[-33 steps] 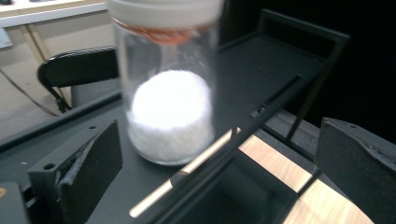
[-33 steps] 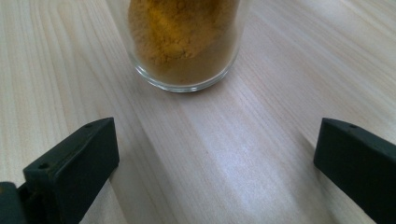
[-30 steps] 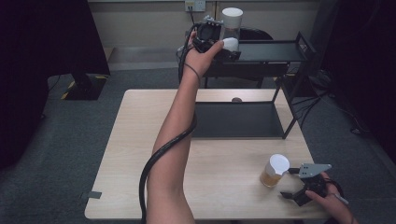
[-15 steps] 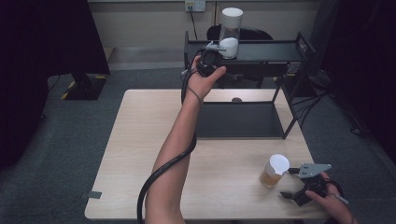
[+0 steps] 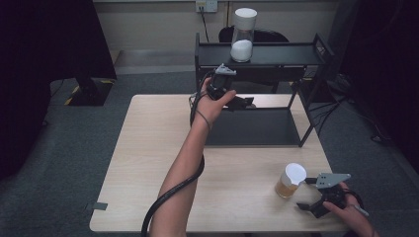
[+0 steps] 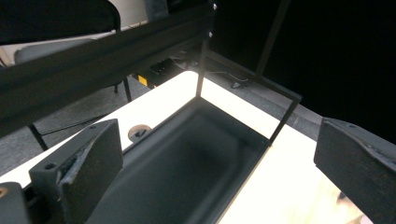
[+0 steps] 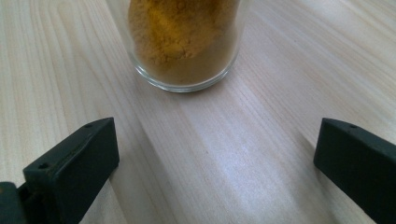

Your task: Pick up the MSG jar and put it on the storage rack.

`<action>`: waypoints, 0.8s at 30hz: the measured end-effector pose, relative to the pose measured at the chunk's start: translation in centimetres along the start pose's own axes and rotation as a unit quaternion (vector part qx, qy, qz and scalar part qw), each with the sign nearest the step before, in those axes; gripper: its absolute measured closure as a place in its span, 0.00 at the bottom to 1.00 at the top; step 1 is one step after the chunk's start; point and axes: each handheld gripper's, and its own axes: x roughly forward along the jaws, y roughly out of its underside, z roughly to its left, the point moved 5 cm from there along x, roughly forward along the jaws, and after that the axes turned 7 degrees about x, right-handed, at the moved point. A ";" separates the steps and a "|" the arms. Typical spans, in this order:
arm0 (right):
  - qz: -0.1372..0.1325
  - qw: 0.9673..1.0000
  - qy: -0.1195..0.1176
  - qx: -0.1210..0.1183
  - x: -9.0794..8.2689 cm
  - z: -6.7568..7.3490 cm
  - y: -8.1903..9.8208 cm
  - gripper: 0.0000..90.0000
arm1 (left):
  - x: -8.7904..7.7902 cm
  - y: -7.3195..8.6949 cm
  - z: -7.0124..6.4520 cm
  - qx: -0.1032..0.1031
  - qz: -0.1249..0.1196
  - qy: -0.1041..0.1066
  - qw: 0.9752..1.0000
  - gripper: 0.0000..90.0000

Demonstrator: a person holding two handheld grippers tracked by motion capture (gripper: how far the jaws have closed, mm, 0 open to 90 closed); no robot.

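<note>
I have let go of the white-powder jar [image 5: 243, 34] on the top shelf [image 5: 276, 53]. My left tool [image 5: 237, 102] has drawn back, open, below that shelf.

1. The jar of yellow powder [image 7: 183, 42] is cut off by the top edge of the right gripper view, so its lid lies out of frame there.
2. The lower shelf [image 6: 187, 172] is blurred in the left gripper view.
3. The right hand [image 5: 352, 217] is cut off by the bottom edge of the high view.
</note>
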 end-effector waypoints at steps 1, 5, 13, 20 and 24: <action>0.000 1.000 0.000 0.000 0.0 0.0 0.0 0.00 | 0.0 0.3 0.0 0.000 0.000 0.001 1.000 0.01; 0.000 1.000 0.000 0.000 0.0 0.0 0.0 0.00 | 0.1 1.7 -0.2 -0.001 0.001 0.000 1.000 0.01; 0.000 1.000 0.000 0.000 0.0 0.0 0.0 0.00 | -0.1 4.1 -0.7 -0.006 0.009 0.001 1.000 0.01; 0.000 1.000 0.000 0.000 0.0 0.0 0.0 0.00 | -0.8 5.7 -0.8 -0.010 0.015 0.002 1.000 0.01; 0.000 1.000 0.000 0.000 0.0 0.0 0.0 0.00 | -1.1 7.0 -0.9 -0.011 0.021 0.001 1.000 0.01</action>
